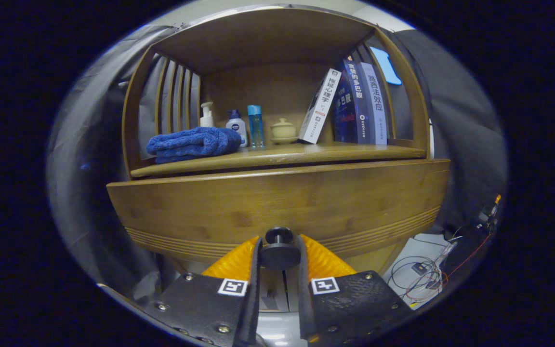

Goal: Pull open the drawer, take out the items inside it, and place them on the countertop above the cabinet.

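Claw (280,253) clamped on drawer knob (279,250), both fingers pressing its sides. Knob fixed at lower middle of wooden drawer front (277,207). Tabletop (277,155) just above drawer; on it, blue towel (193,143), three bottles (235,126), lidded jar (283,130), leaning books (350,103). Cables (427,270) on floor beside cabinet.

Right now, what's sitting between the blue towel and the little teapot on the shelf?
In the gripper view, three bottles stand between the blue towel and little teapot: a white pump bottle, a blue-capped white bottle, and a tall blue bottle.
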Action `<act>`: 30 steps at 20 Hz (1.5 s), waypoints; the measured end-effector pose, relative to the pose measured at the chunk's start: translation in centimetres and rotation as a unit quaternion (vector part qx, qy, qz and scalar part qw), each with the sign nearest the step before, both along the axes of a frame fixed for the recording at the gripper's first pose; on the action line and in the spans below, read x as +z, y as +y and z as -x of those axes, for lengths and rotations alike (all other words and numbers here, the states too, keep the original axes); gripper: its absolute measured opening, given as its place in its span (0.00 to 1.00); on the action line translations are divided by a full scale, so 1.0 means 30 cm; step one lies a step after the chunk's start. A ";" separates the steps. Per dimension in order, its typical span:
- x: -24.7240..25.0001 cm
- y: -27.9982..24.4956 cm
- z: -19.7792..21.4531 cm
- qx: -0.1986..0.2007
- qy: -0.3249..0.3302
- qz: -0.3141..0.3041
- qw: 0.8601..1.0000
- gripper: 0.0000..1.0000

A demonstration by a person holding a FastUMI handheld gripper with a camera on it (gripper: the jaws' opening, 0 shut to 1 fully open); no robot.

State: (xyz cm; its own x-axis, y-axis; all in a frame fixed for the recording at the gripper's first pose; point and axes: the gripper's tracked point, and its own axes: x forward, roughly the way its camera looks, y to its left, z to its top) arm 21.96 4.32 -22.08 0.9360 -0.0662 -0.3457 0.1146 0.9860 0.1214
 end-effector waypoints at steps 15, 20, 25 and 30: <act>0.010 0.038 0.295 0.004 0.016 -0.022 1.000 0.34; 0.007 0.041 0.309 0.003 0.022 -0.031 0.999 0.34; 0.008 0.042 0.315 0.001 0.028 -0.034 0.999 0.34; 0.009 0.045 0.330 -0.003 0.031 -0.041 0.999 0.34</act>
